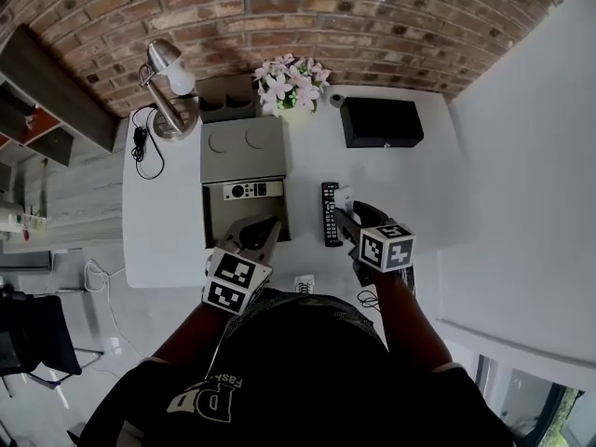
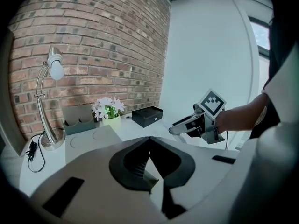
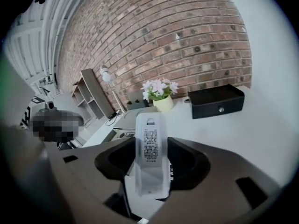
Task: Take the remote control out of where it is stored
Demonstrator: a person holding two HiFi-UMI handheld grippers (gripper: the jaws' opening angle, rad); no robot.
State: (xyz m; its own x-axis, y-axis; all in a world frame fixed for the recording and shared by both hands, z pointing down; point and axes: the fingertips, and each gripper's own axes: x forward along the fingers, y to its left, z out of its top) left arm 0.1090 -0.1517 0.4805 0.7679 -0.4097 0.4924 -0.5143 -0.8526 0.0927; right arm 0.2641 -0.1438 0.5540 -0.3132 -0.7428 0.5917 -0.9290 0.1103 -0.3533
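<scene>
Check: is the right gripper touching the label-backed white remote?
Touching. The right gripper view shows the right gripper clamping the white remote between both jaws.

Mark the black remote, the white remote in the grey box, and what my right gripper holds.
black remote (image 1: 330,214): head view, keypad middle.
white remote (image 1: 253,190): head view, its middle.
held white item (image 3: 150,152): right gripper view, printed label.
</scene>
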